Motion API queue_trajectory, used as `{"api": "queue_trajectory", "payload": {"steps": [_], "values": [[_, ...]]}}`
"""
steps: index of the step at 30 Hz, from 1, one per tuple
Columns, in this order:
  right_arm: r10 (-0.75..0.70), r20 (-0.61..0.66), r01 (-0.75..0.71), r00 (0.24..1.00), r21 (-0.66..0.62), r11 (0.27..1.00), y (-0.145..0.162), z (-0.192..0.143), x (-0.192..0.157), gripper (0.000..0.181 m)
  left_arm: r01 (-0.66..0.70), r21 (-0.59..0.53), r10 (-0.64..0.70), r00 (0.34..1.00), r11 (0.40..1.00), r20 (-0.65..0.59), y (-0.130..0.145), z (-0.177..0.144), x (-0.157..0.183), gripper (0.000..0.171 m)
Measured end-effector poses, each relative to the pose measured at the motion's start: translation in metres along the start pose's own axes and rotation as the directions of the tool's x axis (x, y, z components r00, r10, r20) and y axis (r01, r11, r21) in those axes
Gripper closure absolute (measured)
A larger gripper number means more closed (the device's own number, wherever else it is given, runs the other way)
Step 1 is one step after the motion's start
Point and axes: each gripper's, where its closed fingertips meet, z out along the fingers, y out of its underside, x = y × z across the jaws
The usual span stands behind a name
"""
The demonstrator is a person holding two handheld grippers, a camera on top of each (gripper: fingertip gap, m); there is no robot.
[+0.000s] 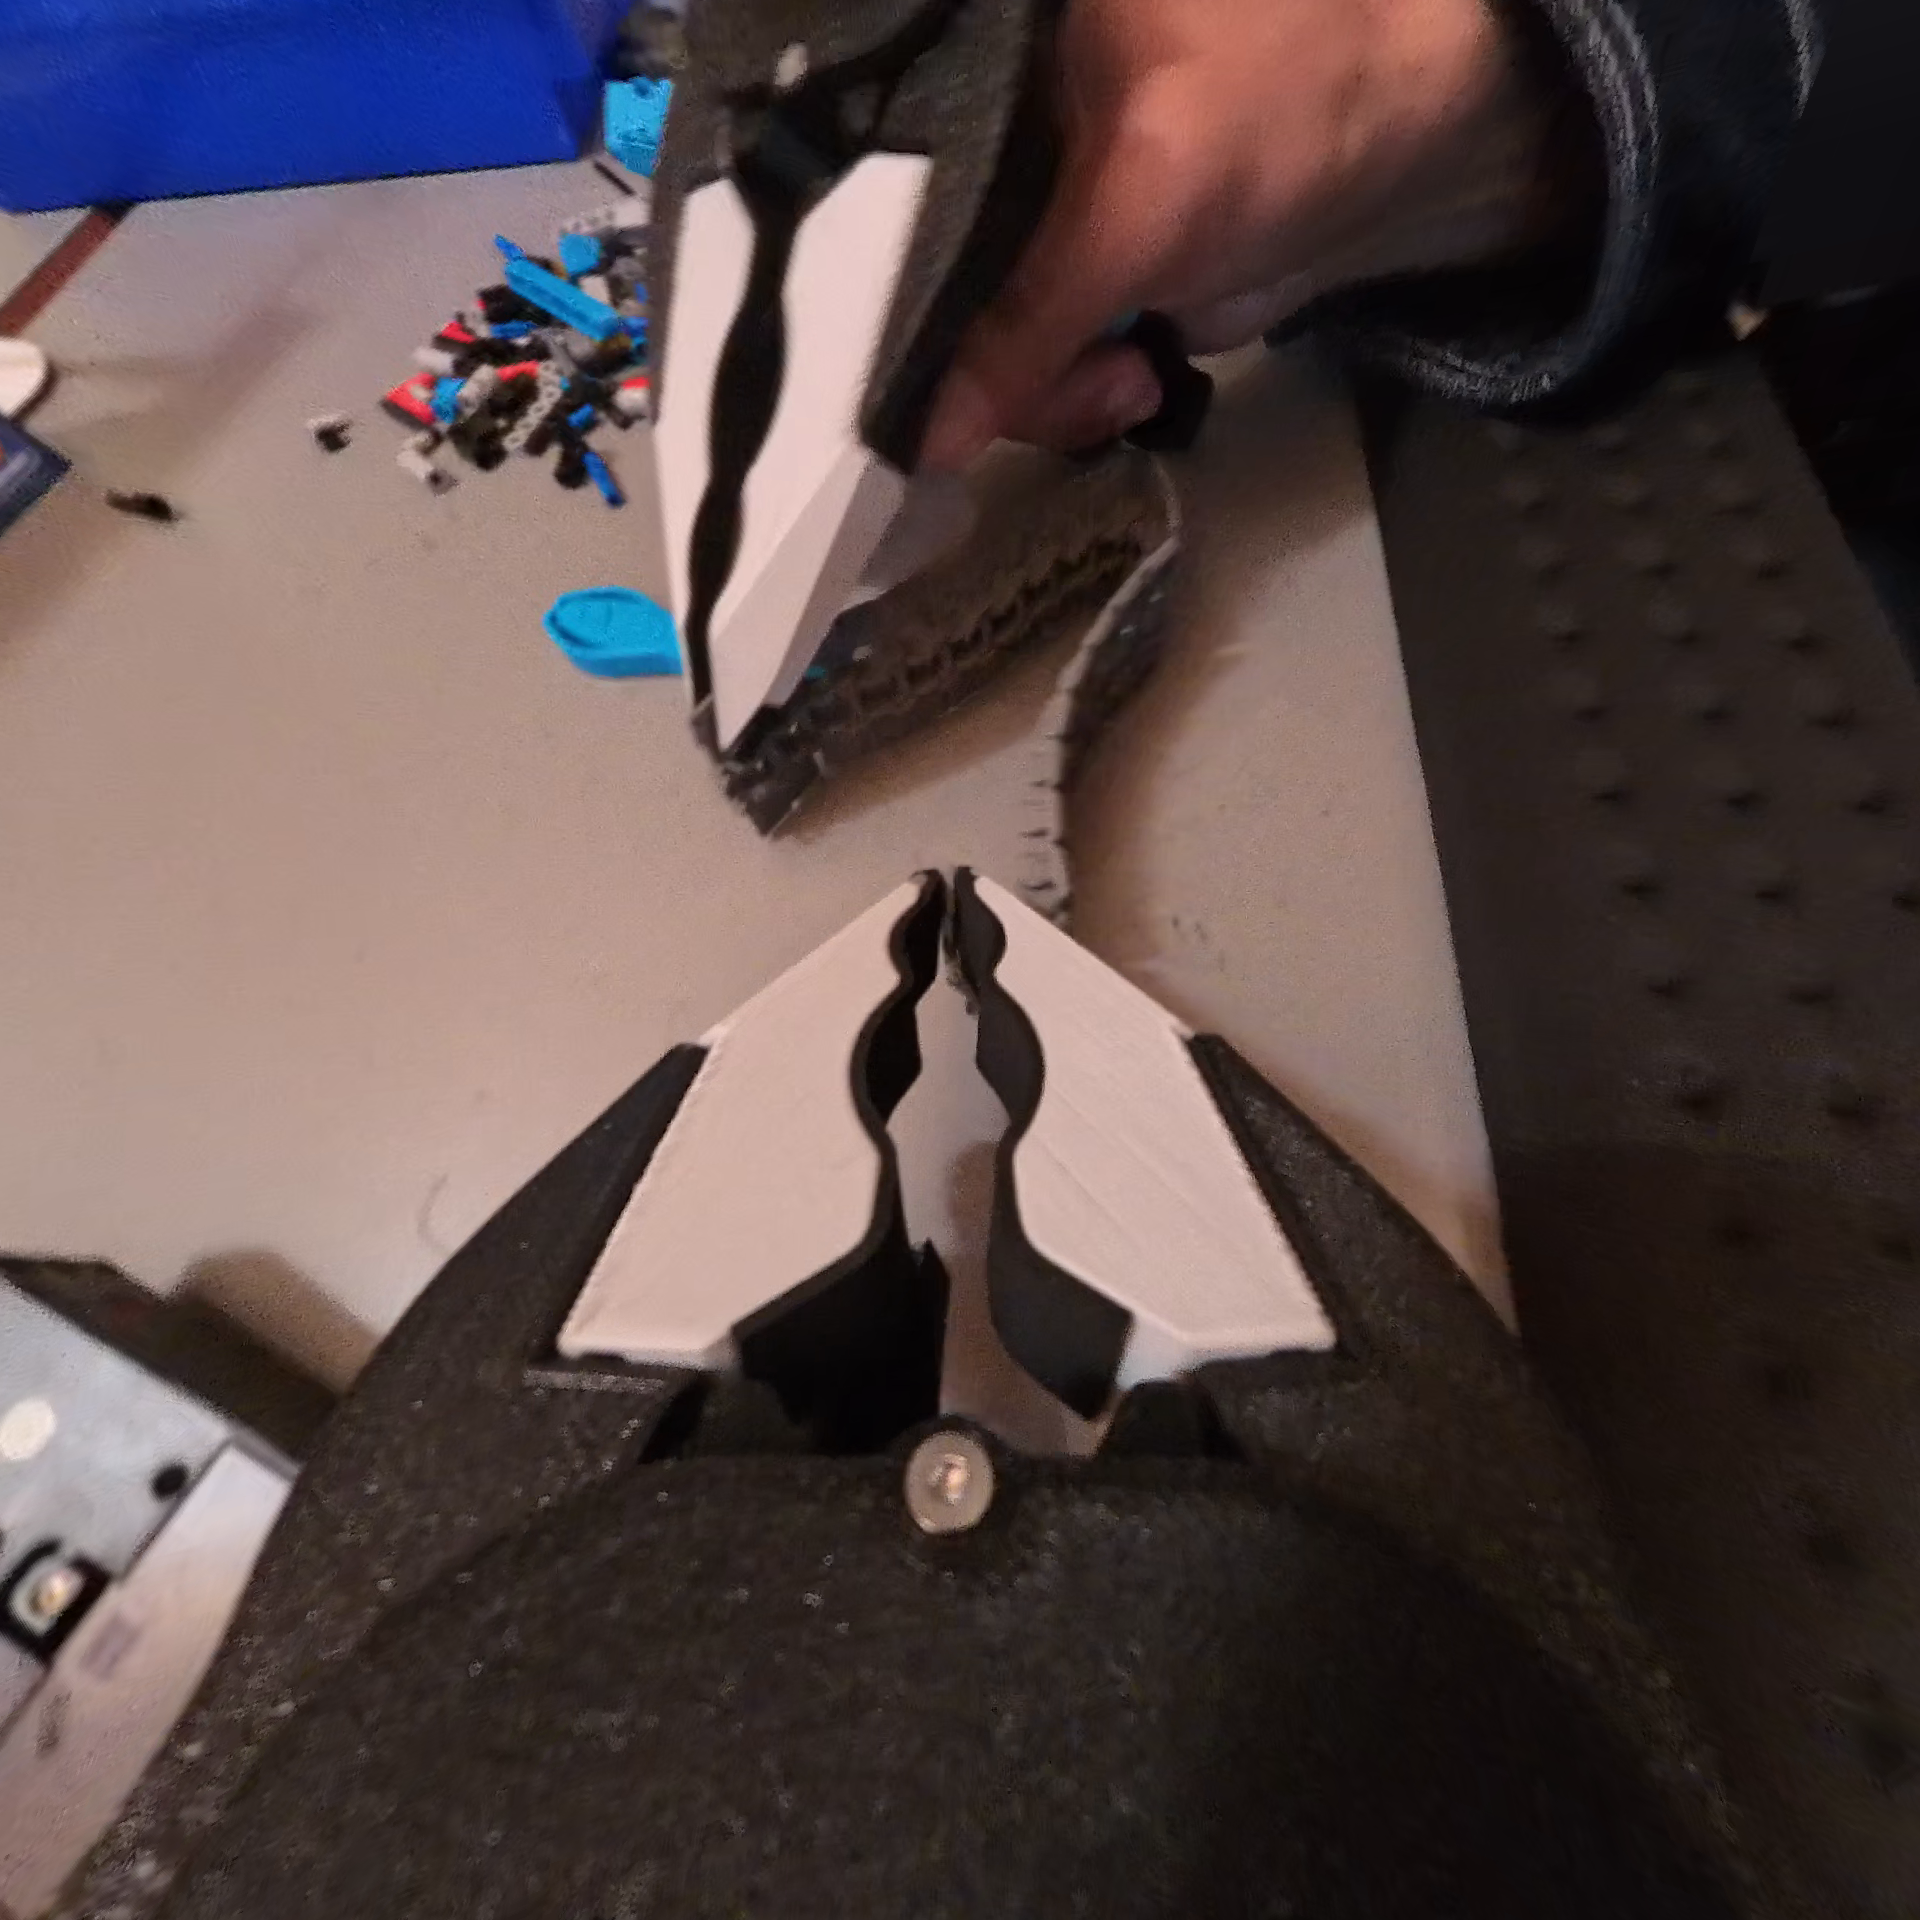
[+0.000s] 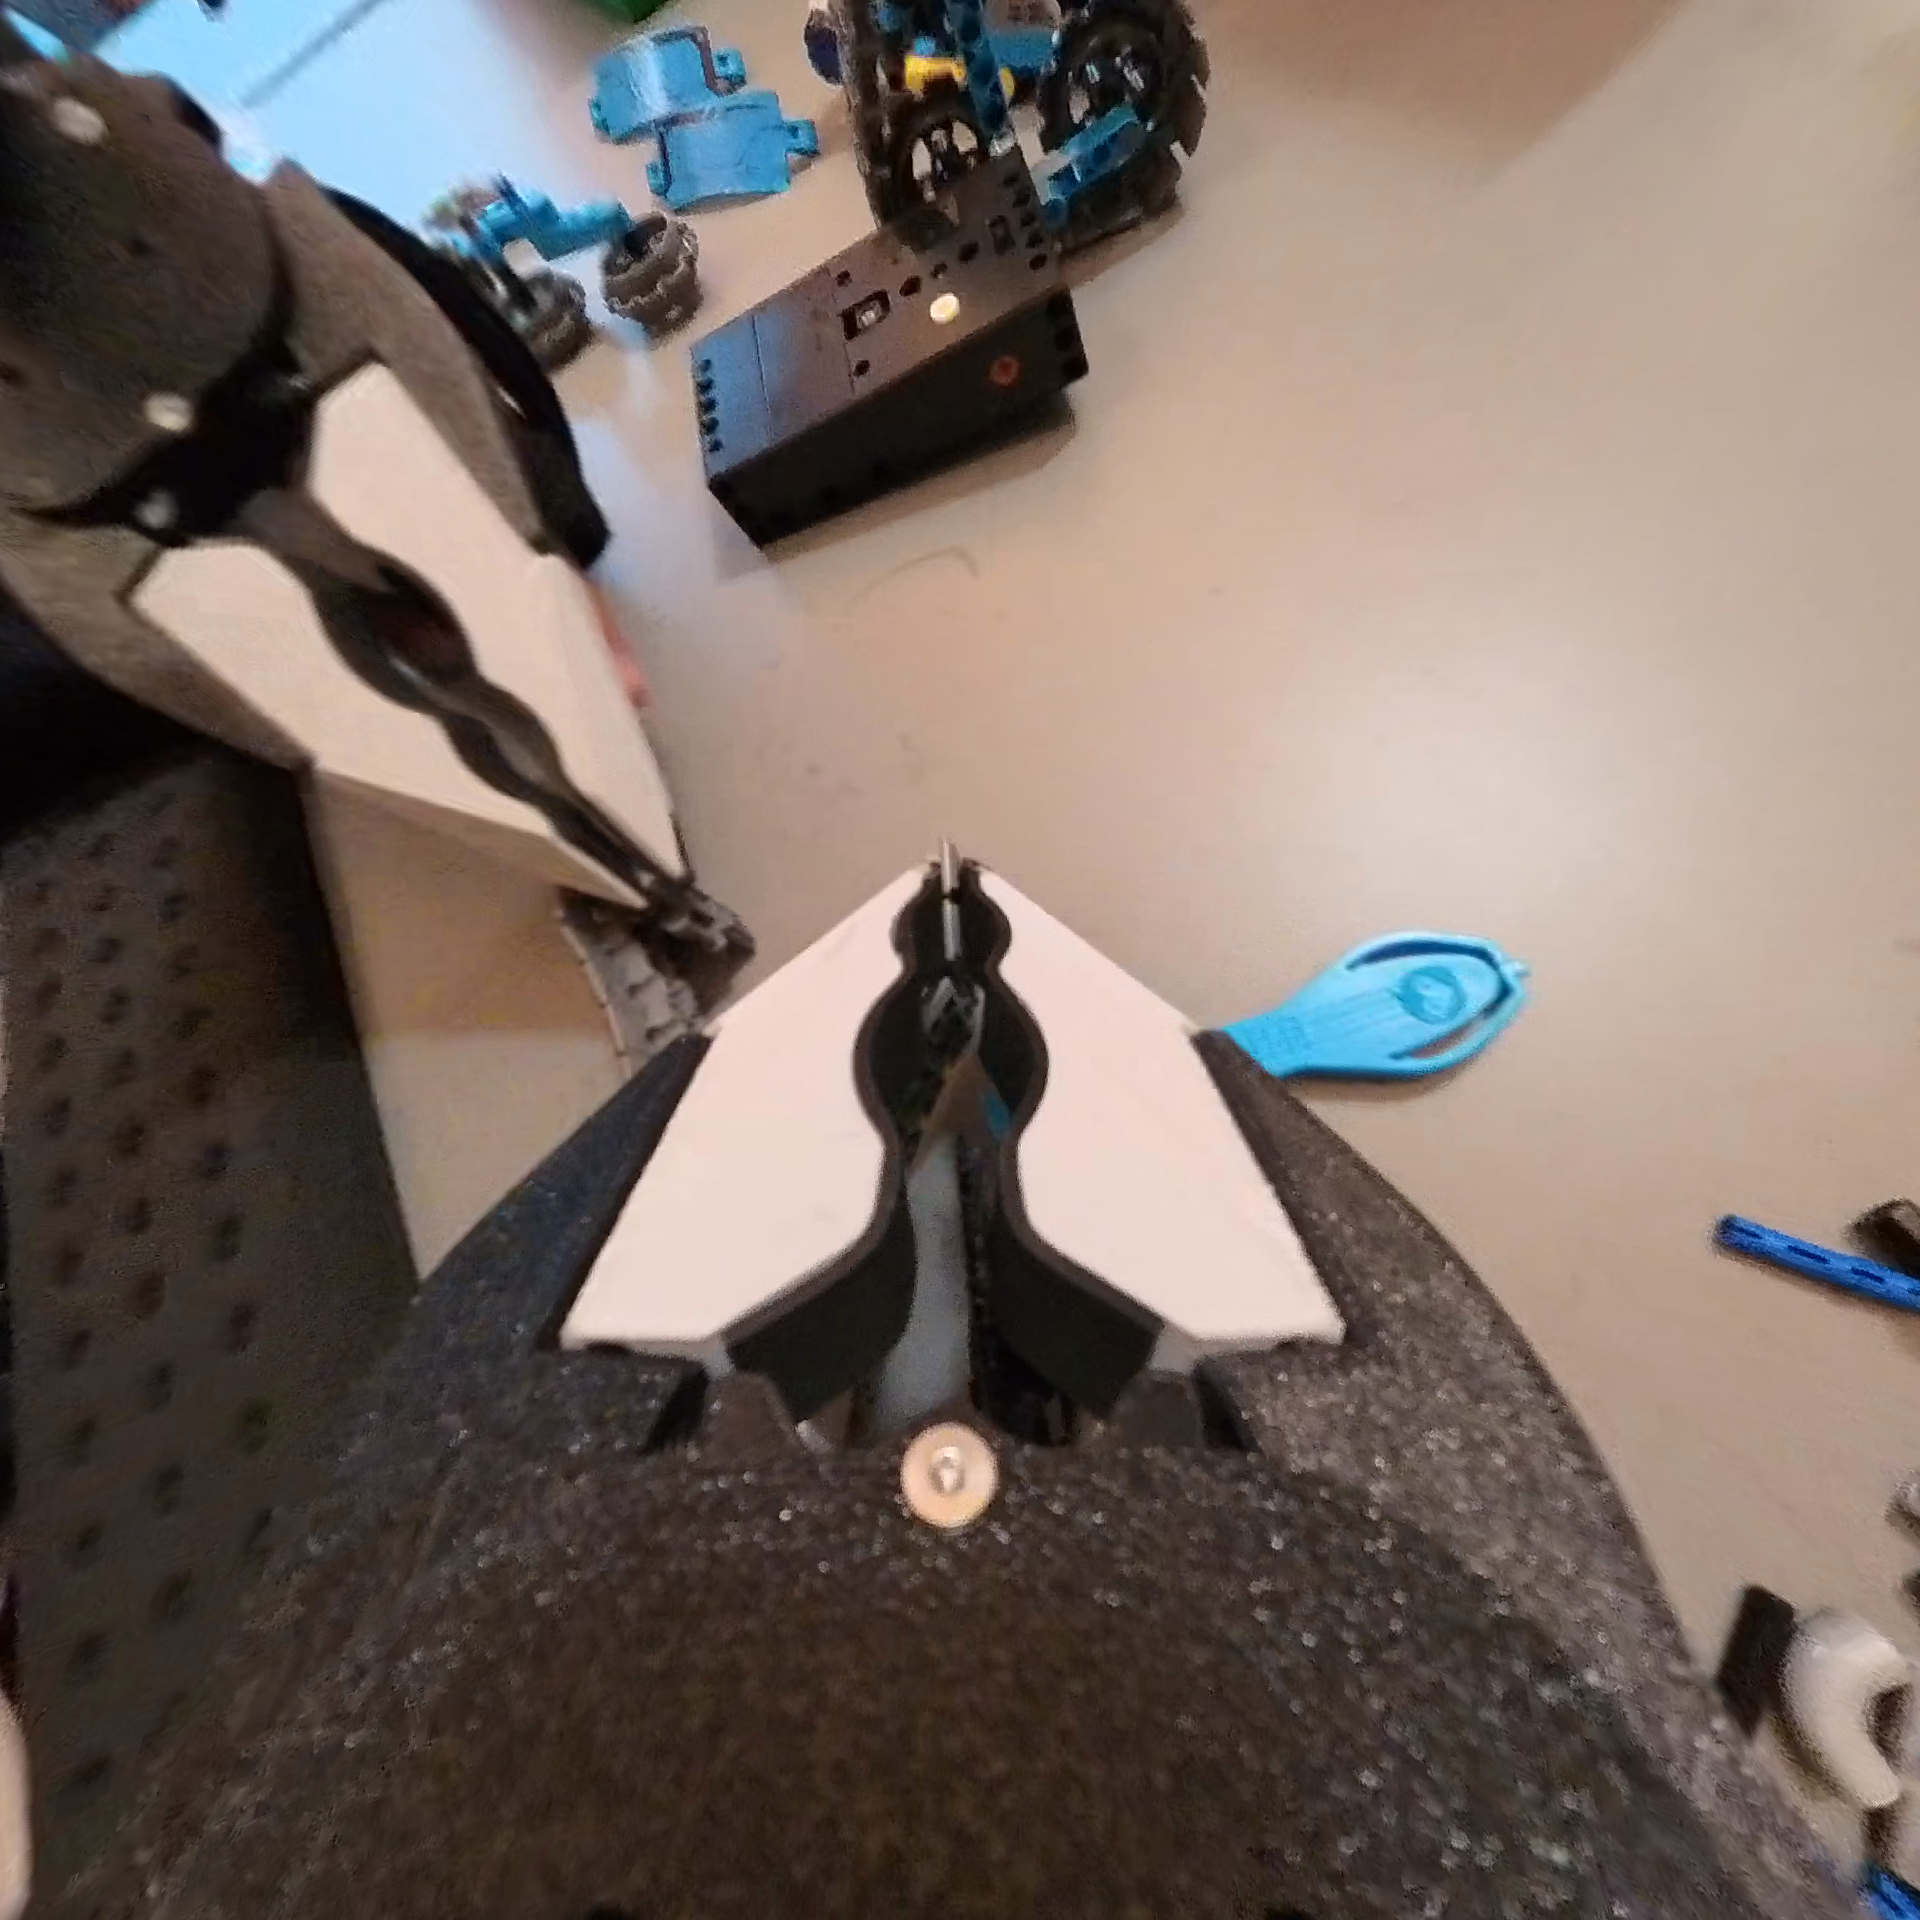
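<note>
A dark grey linked toy track (image 1: 1127,613) lies curved on the beige table (image 1: 312,883). My left gripper (image 1: 945,883) is shut on one end of it at the tips. The track runs up the right side, bends, and comes back to my right gripper (image 1: 727,727), which a hand (image 1: 1247,177) holds and which is shut on its other end. In the right wrist view my right gripper (image 2: 945,868) pinches the track edge-on between its fingers. The left gripper (image 2: 665,883) shows at the left, clamped on the track (image 2: 665,971).
A pile of small building pieces (image 1: 520,364), a blue oval part (image 1: 613,634) and a blue bin (image 1: 291,94) lie beyond. A dark perforated mat (image 1: 1662,831) borders the table. A black battery box (image 2: 883,405), a wheeled model (image 2: 1018,114) and a blue beam (image 2: 1818,1273) also show.
</note>
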Motion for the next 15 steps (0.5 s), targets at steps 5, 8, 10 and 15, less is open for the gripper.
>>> {"api": "queue_trajectory", "payload": {"steps": [5,8,10,15], "values": [[0.051,0.066,-0.055,0.996,0.047,0.997,-0.008,-0.005,-0.002,0.181,0.041,0.04,-0.045,0.995,0.998,0.086,-0.009,-0.008,-0.021,0.17],[-0.02,0.041,0.015,0.999,0.109,0.994,-0.021,-0.011,-0.005,0.18,0.06,0.061,-0.072,0.974,0.996,0.217,-0.011,-0.02,-0.048,0.17],[-0.069,0.018,0.065,0.997,0.167,0.984,-0.032,-0.017,-0.007,0.18,0.081,0.108,-0.111,0.945,0.991,0.307,-0.016,-0.033,-0.067,0.17],[-0.143,-0.105,0.171,0.984,0.343,0.924,-0.061,-0.042,-0.003,0.175,0.042,0.226,-0.162,0.824,0.973,0.543,-0.026,-0.077,-0.101,0.169]]}}
